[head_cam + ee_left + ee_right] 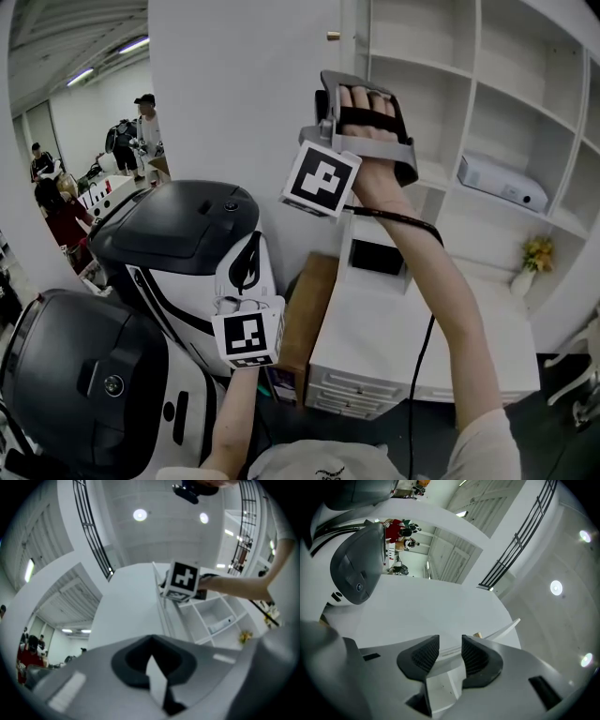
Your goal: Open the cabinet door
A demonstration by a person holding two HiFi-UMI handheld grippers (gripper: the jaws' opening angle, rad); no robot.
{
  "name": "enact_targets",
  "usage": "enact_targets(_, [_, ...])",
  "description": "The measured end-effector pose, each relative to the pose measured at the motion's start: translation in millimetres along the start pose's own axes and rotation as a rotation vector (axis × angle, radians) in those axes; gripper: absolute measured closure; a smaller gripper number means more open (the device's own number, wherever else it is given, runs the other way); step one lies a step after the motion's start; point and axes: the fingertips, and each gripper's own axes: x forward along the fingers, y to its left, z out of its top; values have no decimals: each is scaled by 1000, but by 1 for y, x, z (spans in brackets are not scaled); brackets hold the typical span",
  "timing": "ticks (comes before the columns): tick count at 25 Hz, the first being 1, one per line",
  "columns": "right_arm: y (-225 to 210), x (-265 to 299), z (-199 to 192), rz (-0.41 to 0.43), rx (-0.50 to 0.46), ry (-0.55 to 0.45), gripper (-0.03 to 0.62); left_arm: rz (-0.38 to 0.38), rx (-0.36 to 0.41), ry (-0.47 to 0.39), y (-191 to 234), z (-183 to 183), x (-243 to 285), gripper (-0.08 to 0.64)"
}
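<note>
**A:** Head view has the cabinet door (pixel 244 94) swung well clear of the shelves (pixel 487 84), so it looks basically open to me. What's left for the right claw (pixel 450 652) to do?

**B:** Let go cleanly, I'd say. Right gripper view shows its pads (pixel 423 656) standing wide. The door's thin free edge shows in the gap between them, and neither pad presses on it as far as I can see. The little knob (pixel 477 634) sits on the door just past one pad.

**A:** So just yank it back?

**B:** Nah. Back it straight off the door's edge with the claw wide, so no pad catches the edge or clips the knob. My guess is the door hangs light on its hinges, so any sideways drag could swing it back toward shut.

**A:** And the left claw (pixel 151 649)?

**B:** Closed up, nothing in it, held low in front of the door's face and well apart from its edge. I'd park it there. I can't tell whether the door is at its stop, so go gentle.
</note>
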Motion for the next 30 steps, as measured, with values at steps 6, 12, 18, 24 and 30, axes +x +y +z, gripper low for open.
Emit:
enact_targets(6, [44,-25,-12,35,-10,-8,448,4,3,18,-2,-9,0,554])
enact_targets(12, [85,-62,-18,37,-38,-33,462,6,2,50,0,-25,-8,554])
enact_targets(18, [140,-104,-14,131,-50,-77,465,17,-8,80,3,-50,-22,554])
enact_targets(24, [198,-145,-17,253,9,-76,465,25,-5,103,-3,-70,-38,554])
enact_targets(30, [238,-171,-22,328,57,-70,463,25,-6,132,-12,-84,-52,554])
